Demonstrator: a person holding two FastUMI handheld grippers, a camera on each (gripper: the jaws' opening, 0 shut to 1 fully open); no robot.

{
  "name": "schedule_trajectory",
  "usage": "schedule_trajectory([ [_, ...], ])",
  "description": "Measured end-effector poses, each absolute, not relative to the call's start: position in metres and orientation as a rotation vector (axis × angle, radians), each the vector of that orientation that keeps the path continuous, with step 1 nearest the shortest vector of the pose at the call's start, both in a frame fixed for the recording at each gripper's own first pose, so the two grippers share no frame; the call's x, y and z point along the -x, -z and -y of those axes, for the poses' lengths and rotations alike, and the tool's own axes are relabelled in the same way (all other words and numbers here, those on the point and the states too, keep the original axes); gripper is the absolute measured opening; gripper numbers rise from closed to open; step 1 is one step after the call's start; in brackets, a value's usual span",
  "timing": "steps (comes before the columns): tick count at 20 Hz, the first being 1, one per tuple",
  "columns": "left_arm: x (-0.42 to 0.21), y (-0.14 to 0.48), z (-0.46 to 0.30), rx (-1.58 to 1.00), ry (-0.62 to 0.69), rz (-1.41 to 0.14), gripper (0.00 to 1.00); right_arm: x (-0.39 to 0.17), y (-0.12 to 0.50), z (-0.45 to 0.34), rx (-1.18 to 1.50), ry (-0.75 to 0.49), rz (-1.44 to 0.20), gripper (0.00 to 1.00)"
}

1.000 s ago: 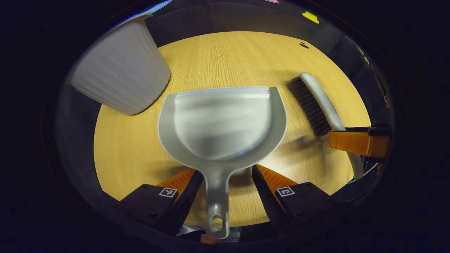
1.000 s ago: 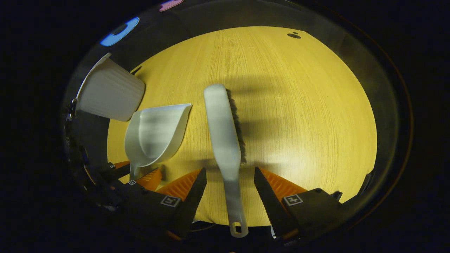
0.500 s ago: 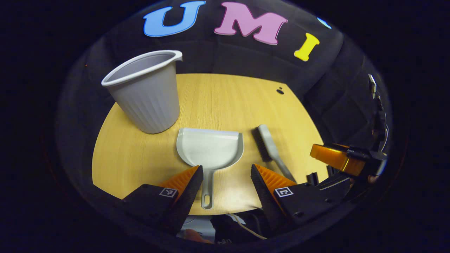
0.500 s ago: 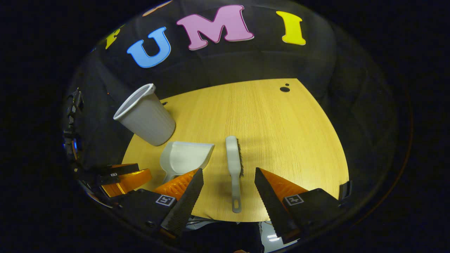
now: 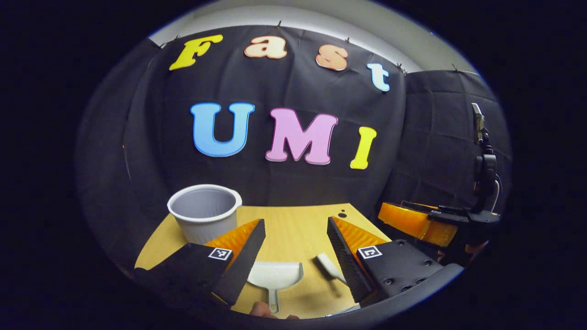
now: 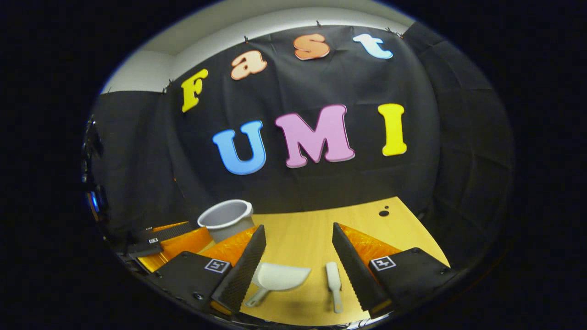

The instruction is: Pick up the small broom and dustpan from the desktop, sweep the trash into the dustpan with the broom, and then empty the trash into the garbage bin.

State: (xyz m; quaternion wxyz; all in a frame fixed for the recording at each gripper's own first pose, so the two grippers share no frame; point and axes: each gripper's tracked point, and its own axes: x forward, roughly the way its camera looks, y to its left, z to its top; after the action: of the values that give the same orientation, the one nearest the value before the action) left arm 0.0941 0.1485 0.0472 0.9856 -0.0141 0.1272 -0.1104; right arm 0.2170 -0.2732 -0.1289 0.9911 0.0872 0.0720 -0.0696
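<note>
Booth, black cloth wall; wooden desktop (image 6: 316, 238) below.

Dustpan (image 6: 279, 278): flat on the desktop, at 6 o'clock between my left gripper (image 5: 293, 250) fingers, ungripped.
Broom (image 6: 334, 284): just beside the dustpan at its 3 o'clock, under my right gripper (image 6: 298, 254).
Garbage bin (image 5: 204, 211): upright, at 11 o'clock from the dustpan.
Jaws: both pairs spread wide, empty.
Trash: none discernible.
Progress, judged: either nothing started or all finished; I cannot tell.

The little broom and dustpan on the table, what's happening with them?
Nobody is holding them right now. The dustpan and the broom lie side by side on the wooden table, with the white bin behind them. Both grippers, left and right, hang above the table with open, empty fingers.
</note>
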Motion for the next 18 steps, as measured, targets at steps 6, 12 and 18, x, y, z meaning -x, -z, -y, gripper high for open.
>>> schedule_trajectory([
  [6, -0.092, -0.049, -0.145, 0.084, 0.172, -0.062, 0.8, -0.206, 0.111, 0.273, -0.123, 0.132, -0.006, 0.94],
  [12, -0.094, -0.046, -0.147, 0.129, 0.132, -0.087, 0.8, -0.203, 0.098, 0.277, -0.078, 0.16, 0.064, 0.94],
  [18, -0.09, -0.053, -0.147, 0.085, 0.123, -0.066, 0.8, -0.197, 0.09, 0.281, -0.057, 0.181, 0.088, 0.94],
])
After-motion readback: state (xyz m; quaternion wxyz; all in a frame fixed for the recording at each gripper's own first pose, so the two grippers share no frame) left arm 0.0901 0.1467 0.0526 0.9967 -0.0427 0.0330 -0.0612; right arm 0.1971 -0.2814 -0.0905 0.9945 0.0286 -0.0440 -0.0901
